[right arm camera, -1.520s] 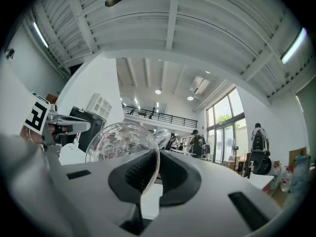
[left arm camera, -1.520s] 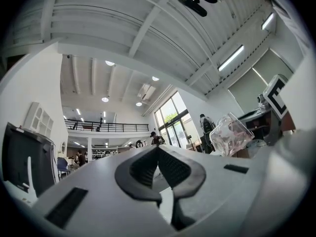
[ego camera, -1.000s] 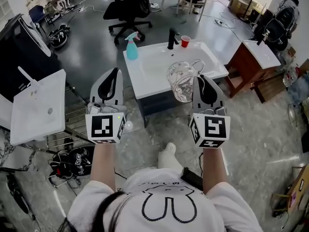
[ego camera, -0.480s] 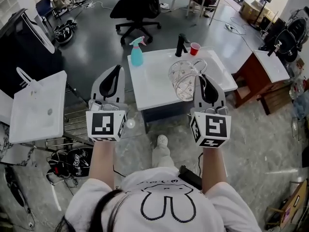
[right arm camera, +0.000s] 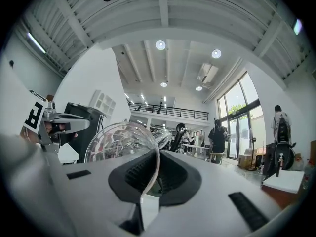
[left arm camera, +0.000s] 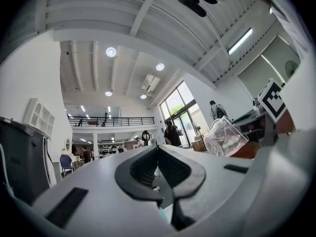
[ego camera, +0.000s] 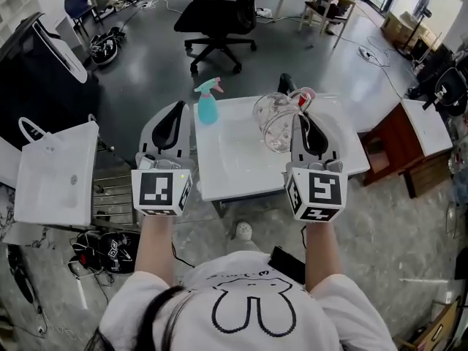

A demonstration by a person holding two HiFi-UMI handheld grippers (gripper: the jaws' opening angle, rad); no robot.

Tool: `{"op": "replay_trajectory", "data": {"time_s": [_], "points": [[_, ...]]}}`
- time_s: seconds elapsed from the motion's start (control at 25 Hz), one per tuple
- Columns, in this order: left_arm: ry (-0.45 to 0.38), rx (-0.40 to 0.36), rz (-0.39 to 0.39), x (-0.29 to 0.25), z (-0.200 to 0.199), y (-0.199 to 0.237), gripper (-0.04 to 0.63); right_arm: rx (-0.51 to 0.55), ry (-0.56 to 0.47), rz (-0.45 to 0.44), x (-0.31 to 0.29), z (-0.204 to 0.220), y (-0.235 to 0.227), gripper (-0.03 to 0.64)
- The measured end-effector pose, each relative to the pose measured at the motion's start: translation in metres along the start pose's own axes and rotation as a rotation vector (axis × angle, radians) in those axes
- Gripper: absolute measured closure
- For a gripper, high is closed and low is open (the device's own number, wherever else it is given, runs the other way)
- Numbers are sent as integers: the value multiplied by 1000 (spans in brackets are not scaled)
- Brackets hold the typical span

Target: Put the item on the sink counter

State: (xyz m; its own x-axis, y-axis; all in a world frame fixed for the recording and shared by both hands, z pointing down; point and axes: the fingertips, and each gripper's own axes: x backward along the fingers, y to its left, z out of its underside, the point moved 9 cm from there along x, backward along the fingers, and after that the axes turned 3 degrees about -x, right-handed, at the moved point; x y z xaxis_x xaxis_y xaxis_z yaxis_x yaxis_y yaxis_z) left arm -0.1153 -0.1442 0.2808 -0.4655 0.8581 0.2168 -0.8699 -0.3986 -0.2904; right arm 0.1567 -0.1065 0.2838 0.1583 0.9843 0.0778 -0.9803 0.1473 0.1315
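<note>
Clear glass pitcher (ego camera: 276, 121) held off the surface by right gripper (ego camera: 303, 123), jaws closed on a thin glass edge of it; the right gripper view shows the curved glass band running between the black pads. Pitcher is tilted and, in the head view, overlaps the white sink counter (ego camera: 219, 174) toward its 1 o'clock corner. It is not set down on it.

Left gripper (ego camera: 174, 117) has its jaws together with nothing between them. It sits at 9 o'clock of the pitcher, over the counter's left edge. Both grippers are held out in front of the person, roughly side by side.

Counter top: white, rectangular, with a shallow basin. Teal plastic spray bottle (ego camera: 208, 102) stands upright at its 11 o'clock corner. Black faucet (ego camera: 286, 83) and small red cup (ego camera: 308, 93) are at 12 to 1 o'clock, partly behind the pitcher.

Room: dark grey glossy floor (ego camera: 146, 64) beyond the counter, pale marbled floor (ego camera: 380, 247) near the person. Black wheeled office chair (ego camera: 218, 9) at 12 o'clock. White flat panel (ego camera: 51, 174) at 9 o'clock, well apart from the counter. Brown wooden cabinet (ego camera: 398, 141) with a white top at 3 o'clock. The gripper views show white ceiling beams, round ceiling lights, a railed mezzanine and tall windows with people standing far off.
</note>
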Motion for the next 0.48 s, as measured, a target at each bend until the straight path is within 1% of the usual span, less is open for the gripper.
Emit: {"op": "replay_trajectory", "data": {"time_s": [0.32,0.48], "points": [[35,-10,-76,-68,22,10,584,-26,35,-74,-90,19,-36,578],[59,-13,-108,-90,35,13,584,-49,93,-109,-129,33,-44,578]]}}
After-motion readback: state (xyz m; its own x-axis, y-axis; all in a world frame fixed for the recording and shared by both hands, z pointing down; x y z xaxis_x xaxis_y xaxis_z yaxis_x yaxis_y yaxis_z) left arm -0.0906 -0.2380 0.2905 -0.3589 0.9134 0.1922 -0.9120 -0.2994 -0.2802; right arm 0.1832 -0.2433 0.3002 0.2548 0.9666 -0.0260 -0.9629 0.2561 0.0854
